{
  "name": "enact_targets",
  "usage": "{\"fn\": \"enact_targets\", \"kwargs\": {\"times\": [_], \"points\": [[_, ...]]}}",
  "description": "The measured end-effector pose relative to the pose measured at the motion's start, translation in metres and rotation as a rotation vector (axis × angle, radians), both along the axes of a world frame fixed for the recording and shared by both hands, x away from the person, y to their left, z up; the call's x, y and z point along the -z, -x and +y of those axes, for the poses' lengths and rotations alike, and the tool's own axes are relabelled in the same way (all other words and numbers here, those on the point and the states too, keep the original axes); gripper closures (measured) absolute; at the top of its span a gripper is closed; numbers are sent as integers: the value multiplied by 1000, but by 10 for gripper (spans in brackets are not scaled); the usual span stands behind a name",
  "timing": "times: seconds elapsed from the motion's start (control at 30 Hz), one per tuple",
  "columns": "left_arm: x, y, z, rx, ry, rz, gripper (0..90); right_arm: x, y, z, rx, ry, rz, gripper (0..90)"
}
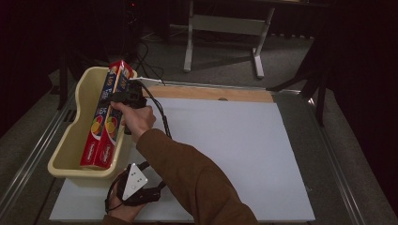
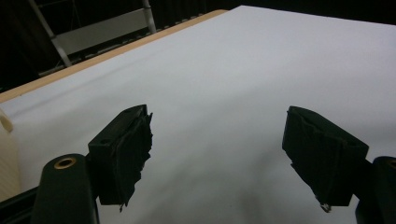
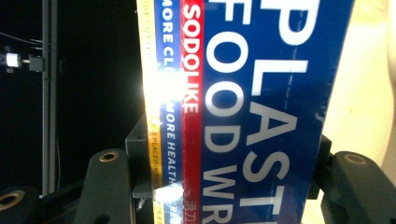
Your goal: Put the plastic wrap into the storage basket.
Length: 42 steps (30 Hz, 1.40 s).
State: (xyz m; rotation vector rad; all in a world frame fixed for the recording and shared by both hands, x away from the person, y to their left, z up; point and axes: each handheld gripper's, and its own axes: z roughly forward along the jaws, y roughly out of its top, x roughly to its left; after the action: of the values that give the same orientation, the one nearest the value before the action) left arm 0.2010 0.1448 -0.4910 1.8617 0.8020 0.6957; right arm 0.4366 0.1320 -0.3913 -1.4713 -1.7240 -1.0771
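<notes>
The right gripper point(image 1: 123, 97) is clamping the long plastic wrap box point(image 1: 107, 117) across its width, so it is leaning inside the cream basket point(image 1: 63, 149), while the left gripper point(image 2: 224, 158) is waiting open above the table point(image 1: 244, 154).

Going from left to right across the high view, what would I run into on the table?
Cream tub → red and blue plastic wrap box standing in it → right gripper clamped on the box → white table sheet.
</notes>
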Motion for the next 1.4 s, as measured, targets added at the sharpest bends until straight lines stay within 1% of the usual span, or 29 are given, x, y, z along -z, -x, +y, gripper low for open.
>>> {"fn": "enact_targets", "kwargs": {"times": [0.17, 0.27, 0.4, 0.57, 0.67, 0.8, 0.87, 0.9, 1.0, 1.1, 1.4], "points": [[0, 0, 1, -3, 4, -2, 235, 6, 0, 2, -1, 10, 18, 405], [-1, 0, 2, -6, 3, -7, 238, 8, -1, 3, 1, 23, 29, 403], [-1, -1, 3, -9, 5, -5, 238, 10, -2, 4, 0, 36, 45, 400], [-1, -1, 2, -8, 6, -5, 238, 15, -4, 5, -23, 47, 61, 395], [-2, -1, 4, -13, 9, -10, 238, 17, -5, 6, -36, 64, 62, 385], [-2, -1, 4, -17, 14, -10, 238, 19, -6, 7, -35, 82, 74, 369], [-2, -1, 4, -17, 13, -11, 238, 20, -6, 6, -35, 100, 77, 372], [-2, -1, 4, -17, 13, -10, 238, 21, -7, 6, -37, 115, 87, 375], [-2, 0, 4, -18, 9, -11, 238, 22, -6, 6, -37, 128, 78, 379], [-2, 0, 4, -19, 10, -10, 238, 21, -5, 7, -26, 142, 81, 379], [-2, -1, 5, -22, 9, -10, 238, 19, -4, 8, -20, 159, 84, 366]]}}
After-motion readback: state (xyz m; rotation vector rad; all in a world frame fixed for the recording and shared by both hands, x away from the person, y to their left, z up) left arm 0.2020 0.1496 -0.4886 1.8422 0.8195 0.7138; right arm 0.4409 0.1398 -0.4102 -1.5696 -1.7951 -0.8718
